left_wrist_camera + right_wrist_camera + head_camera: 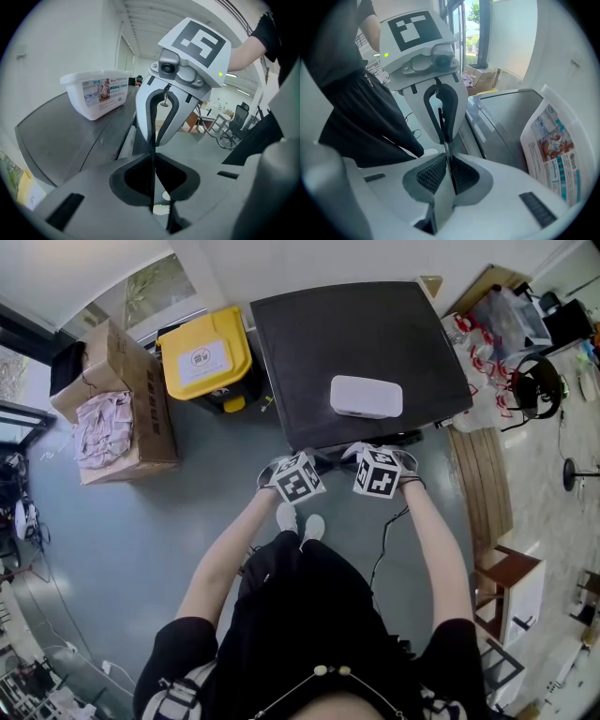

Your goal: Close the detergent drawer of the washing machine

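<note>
While both grippers hang at the front edge of the machine (pixel 356 343), the drawer itself does not show plainly. From the head view I judge it lies below that edge, at 6 o'clock from the box (pixel 367 396) and under the two marker cubes. I cannot tell how far out it stands.

The left gripper (pixel 294 476) is at 7 o'clock from the box and the right gripper (pixel 380 472) at 6 o'clock. They are near each other, and each faces the other in its own view. The left gripper view shows its jaws pressed together with nothing between them. The right gripper view shows the same: jaws together, empty.

That suits the step, since a drawer is closed with a push and needs no grip. Closed jaws should serve as one blunt tip.

- Set the tip flat on the middle of the drawer's face, not on a corner, so the drawer does not skew on its runners.
- Push level toward 12 o'clock, into the machine. Both grippers slant downward now, so a careless push would probably slide off the face.
- One gripper looks enough; keep the other aside so the two do not knock together.
- Press steadily until the face sits flush with the panel.
</note>
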Tool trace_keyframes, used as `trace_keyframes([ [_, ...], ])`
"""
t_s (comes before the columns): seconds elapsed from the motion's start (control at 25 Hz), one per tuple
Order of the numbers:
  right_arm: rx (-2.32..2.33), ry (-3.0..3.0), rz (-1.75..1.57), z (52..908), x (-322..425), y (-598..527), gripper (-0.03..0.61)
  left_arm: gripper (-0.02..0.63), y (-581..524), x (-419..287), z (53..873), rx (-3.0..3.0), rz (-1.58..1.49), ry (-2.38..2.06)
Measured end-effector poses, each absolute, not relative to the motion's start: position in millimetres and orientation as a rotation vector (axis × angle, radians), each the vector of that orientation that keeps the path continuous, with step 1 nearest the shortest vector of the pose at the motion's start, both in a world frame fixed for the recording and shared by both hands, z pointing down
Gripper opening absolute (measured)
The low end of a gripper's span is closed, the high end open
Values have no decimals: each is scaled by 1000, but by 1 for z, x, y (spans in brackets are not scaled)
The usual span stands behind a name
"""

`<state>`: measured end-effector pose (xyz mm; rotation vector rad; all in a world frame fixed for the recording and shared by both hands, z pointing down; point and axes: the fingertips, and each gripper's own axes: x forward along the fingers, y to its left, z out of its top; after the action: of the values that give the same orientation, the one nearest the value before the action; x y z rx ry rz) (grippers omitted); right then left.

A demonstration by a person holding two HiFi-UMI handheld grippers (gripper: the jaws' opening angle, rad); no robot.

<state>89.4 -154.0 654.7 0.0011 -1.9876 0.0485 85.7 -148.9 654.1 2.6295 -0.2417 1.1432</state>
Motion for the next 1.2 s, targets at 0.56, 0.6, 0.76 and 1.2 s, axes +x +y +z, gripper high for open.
trace_keyframes([
  [0.56, -77, -1933, 21, 653, 90, -152, 38, 35, -148, 87, 654, 2618, 1167, -220],
  [0.6, -80, -1934, 22, 653, 90, -152, 38, 35, -148, 87, 653, 2617, 1165, -219],
  [0.76, -73, -1945, 24, 652, 89, -153, 38, 35, -149, 87, 652, 2623, 1160, -222],
  [1.2, 27, -1969, -5, 653, 82, -173, 43, 38, -167, 78, 652, 2693, 1238, -399],
])
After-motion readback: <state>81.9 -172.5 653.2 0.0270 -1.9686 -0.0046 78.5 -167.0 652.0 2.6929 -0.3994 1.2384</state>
